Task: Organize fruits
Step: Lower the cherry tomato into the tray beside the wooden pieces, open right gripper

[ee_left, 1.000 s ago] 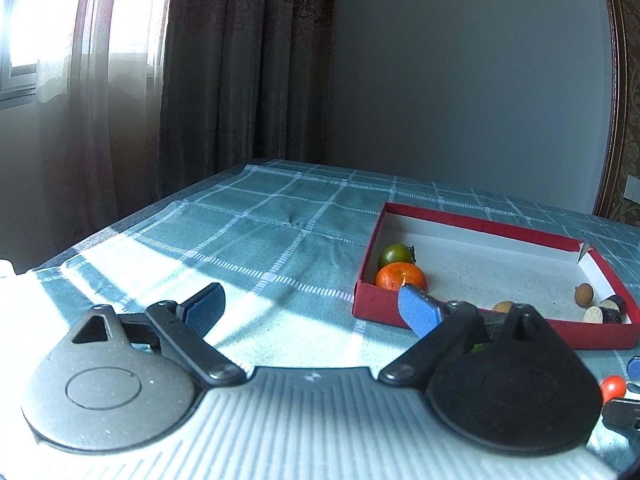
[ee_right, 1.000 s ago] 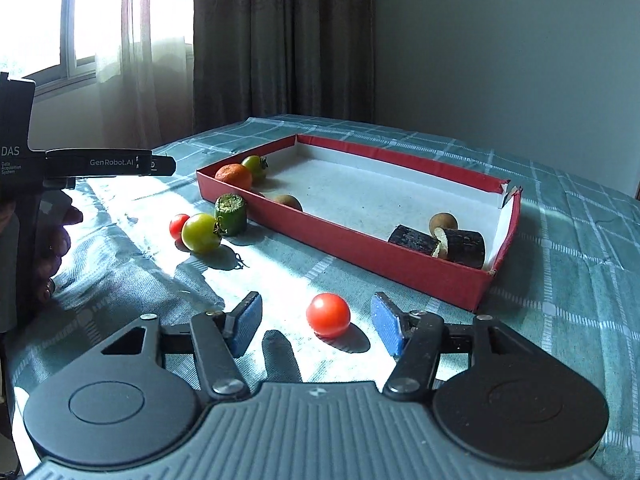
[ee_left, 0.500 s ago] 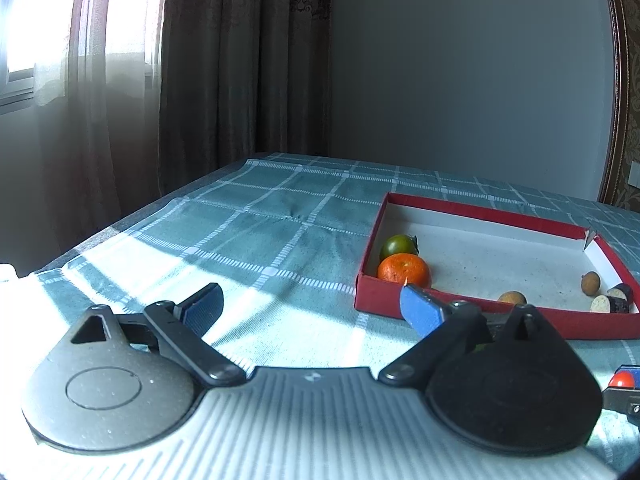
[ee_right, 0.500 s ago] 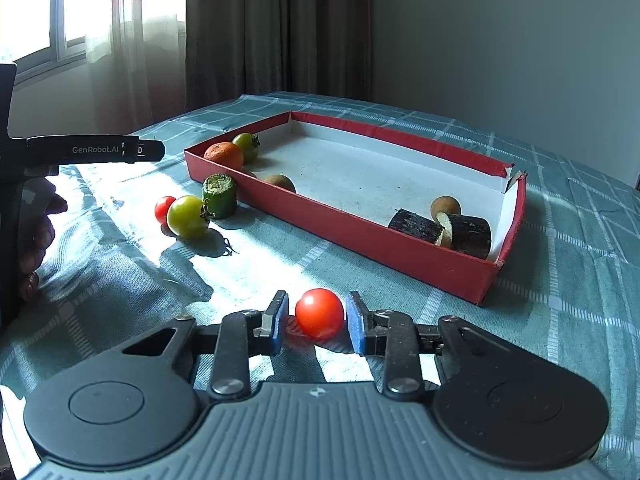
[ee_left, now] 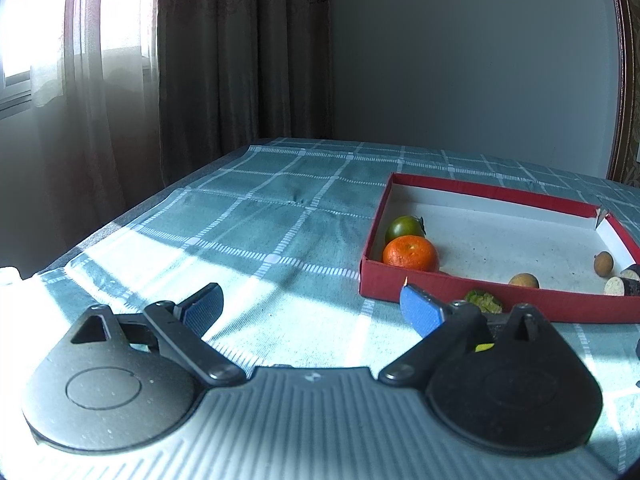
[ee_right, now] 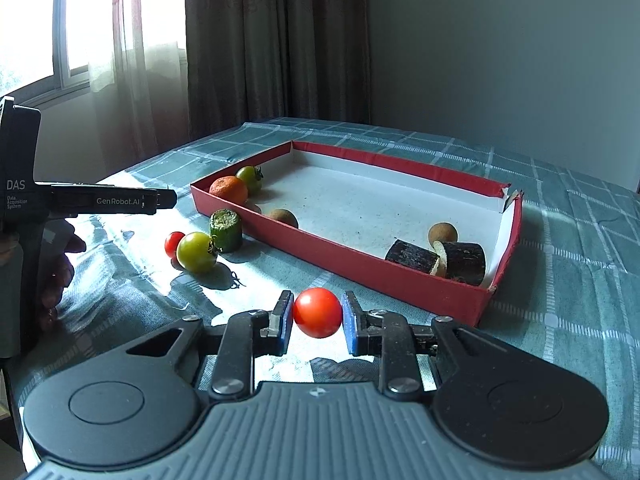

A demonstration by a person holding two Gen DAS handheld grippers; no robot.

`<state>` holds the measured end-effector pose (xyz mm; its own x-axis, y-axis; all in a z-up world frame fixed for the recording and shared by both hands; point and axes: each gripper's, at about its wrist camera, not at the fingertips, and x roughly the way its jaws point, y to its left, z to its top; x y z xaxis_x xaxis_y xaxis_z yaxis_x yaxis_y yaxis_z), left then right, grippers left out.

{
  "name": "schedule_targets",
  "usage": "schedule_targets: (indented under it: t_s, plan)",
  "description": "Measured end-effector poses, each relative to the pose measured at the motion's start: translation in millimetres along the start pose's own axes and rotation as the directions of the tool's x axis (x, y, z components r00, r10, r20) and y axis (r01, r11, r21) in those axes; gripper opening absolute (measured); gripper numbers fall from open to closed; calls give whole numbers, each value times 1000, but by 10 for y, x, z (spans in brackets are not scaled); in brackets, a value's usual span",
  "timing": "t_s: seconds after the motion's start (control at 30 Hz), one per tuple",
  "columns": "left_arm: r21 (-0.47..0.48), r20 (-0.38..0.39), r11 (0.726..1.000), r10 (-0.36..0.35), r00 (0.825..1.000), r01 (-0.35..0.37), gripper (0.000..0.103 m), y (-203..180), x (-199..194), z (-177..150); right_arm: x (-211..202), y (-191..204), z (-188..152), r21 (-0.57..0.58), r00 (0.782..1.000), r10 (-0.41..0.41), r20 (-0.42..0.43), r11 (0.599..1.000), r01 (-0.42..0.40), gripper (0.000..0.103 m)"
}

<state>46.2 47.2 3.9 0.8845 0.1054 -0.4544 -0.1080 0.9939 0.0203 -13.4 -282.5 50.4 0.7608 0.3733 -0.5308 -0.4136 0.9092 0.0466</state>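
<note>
My right gripper point(ee_right: 317, 316) is shut on a red tomato point(ee_right: 317, 312) and holds it a little above the cloth, in front of the red box point(ee_right: 340, 268). The box holds an orange point(ee_right: 229, 189), a green tomato point(ee_right: 249, 177), a brown fruit point(ee_right: 282, 217), a small round fruit point(ee_right: 442, 233) and dark cut pieces point(ee_right: 438, 258). On the cloth left of the box lie a green cut piece point(ee_right: 226, 230), a green tomato point(ee_right: 196, 251) and a small red tomato point(ee_right: 174, 243). My left gripper point(ee_left: 312, 306) is open and empty, left of the box point(ee_left: 400, 286).
The table has a teal checked cloth point(ee_left: 280, 220). Curtains point(ee_right: 248, 48) and a window stand at the far left, a grey wall behind. The left gripper's body point(ee_right: 92, 201) and the hand holding it show at the left in the right wrist view.
My right gripper closed on the red tomato and lifted it off the cloth. My left gripper shifted slightly, staying open.
</note>
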Motion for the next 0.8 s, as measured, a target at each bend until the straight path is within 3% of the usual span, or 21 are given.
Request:
schedule_targets:
  t_s: [0.43, 0.8]
  plan:
    - [20, -19, 1000, 11, 1000, -11, 95, -35, 29, -2, -143, -302, 456, 25, 992, -43, 117, 999, 40, 25]
    - [15, -14, 1000, 2, 1000, -2, 95, -21, 22, -4, 56, -1027, 623, 176, 987, -130, 93, 978, 112, 25]
